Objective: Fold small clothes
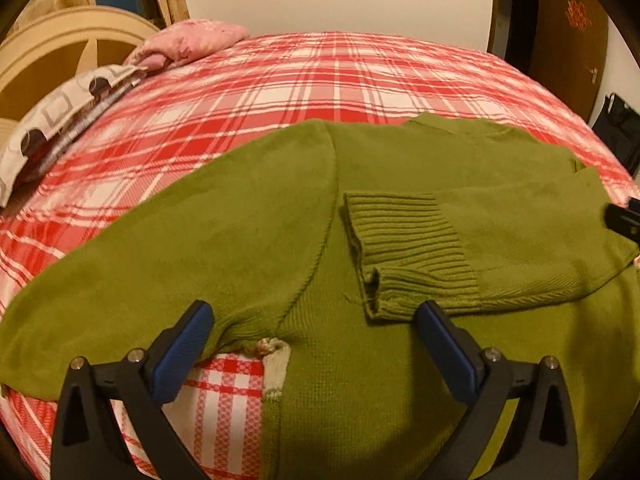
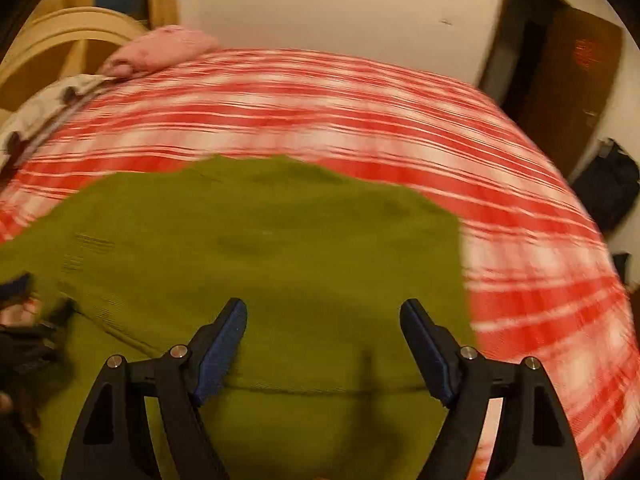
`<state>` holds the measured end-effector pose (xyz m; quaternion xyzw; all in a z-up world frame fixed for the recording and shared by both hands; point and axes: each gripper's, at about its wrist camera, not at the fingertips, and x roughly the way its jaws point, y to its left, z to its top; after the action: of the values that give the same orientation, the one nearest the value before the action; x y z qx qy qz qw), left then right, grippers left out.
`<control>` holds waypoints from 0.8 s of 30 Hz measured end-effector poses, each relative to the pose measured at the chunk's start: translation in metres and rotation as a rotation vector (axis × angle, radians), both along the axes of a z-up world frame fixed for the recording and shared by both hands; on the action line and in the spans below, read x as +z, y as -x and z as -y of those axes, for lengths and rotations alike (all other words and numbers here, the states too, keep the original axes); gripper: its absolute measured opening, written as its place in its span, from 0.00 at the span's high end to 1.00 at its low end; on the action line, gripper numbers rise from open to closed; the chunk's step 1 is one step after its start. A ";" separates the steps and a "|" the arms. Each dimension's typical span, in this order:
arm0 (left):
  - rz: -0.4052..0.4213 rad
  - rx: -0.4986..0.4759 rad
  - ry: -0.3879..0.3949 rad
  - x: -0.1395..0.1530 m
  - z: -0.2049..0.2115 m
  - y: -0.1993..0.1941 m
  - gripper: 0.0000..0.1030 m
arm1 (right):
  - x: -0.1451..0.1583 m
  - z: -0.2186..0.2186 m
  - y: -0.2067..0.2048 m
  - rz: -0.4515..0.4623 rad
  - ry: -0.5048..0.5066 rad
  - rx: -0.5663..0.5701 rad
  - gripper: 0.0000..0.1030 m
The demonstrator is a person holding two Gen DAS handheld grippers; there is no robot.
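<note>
A green knit sweater (image 1: 248, 232) lies spread on the red and white plaid bed (image 1: 304, 76). Its right sleeve is folded across the body, with the ribbed cuff (image 1: 408, 248) lying near the middle. My left gripper (image 1: 316, 316) hovers wide open over the left armpit of the sweater, nothing between its blue pads. In the right wrist view, which is blurred by motion, my right gripper (image 2: 324, 312) stands open above the sweater (image 2: 256, 240) near its right edge, holding nothing. A tip of the right gripper (image 1: 624, 220) shows at the far right of the left wrist view.
A pink pillow (image 1: 192, 42) and a patterned grey pillow (image 1: 60, 116) lie at the bed's far left by a curved wooden headboard (image 1: 60, 40). A brown door (image 1: 572, 40) and a dark bag (image 1: 616, 128) stand at the right beyond the bed.
</note>
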<state>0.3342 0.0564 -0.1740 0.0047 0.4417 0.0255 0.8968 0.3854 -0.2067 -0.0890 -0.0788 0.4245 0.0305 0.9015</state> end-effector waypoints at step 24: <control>0.194 0.283 0.103 0.036 -0.148 0.112 0.00 | -0.039 -0.154 0.012 -0.089 -0.055 0.312 0.30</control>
<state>0.2224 0.2044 -0.1378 -0.1058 0.3502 0.1291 0.9217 0.3739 -0.0530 -0.1284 -0.1179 0.4456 0.1853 0.8679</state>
